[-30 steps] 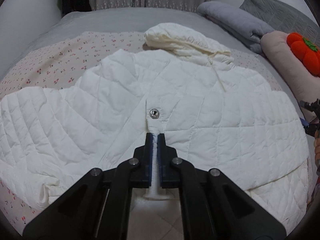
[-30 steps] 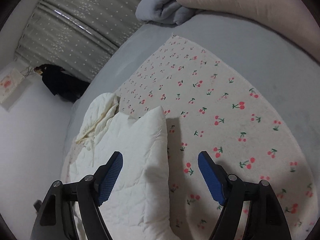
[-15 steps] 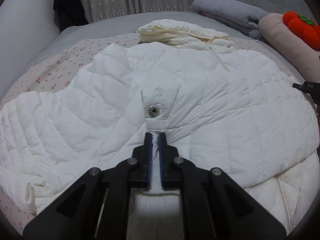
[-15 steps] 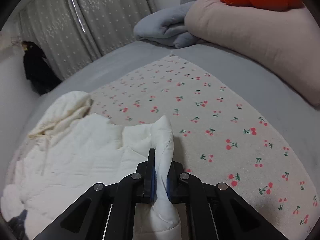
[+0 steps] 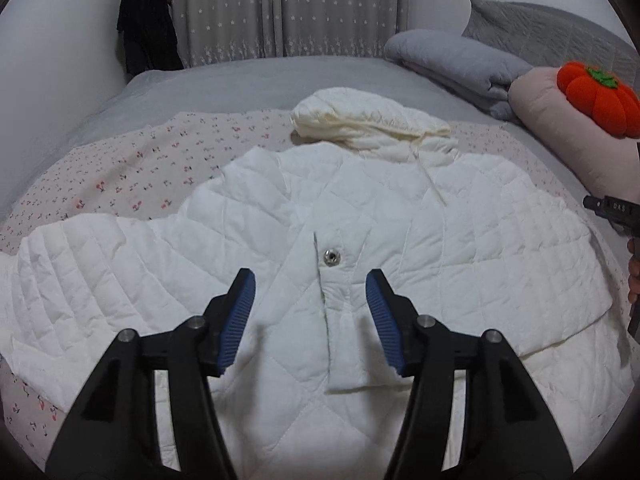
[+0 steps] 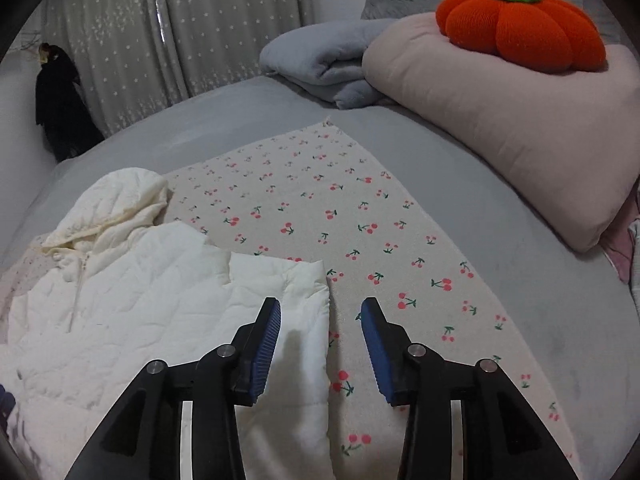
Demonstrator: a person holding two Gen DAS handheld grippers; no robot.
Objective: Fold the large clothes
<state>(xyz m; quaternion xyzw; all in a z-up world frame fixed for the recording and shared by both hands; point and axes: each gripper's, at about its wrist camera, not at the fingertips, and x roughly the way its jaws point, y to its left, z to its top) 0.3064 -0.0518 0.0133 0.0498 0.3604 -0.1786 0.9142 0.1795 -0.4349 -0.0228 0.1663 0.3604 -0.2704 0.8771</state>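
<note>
A white quilted hooded jacket (image 5: 400, 220) lies spread on a cherry-print sheet (image 5: 132, 176), hood (image 5: 368, 120) at the far end. My left gripper (image 5: 310, 308) hovers over the front placket with its metal snap (image 5: 331, 257); its jaws are opening and the pads touch nothing. In the right wrist view the same jacket (image 6: 152, 300) lies at the left, one folded edge (image 6: 304, 320) below my right gripper (image 6: 320, 336). Those jaws are opening too, with the cloth free beneath them. The right gripper's tip (image 5: 612, 210) shows at the right edge of the left wrist view.
The sheet (image 6: 360, 220) lies on a grey bed (image 6: 460, 168). A pink pillow (image 6: 500, 112) carries an orange pumpkin cushion (image 6: 520, 28), with a folded grey blanket (image 6: 320, 60) beside it. Curtains (image 5: 280, 8) and a dark hanging garment (image 5: 146, 24) stand behind.
Both grippers held pinches of the jacket half a second ago and have let go. The jacket has settled flatter. Both grippers have lifted and drawn back a little.
</note>
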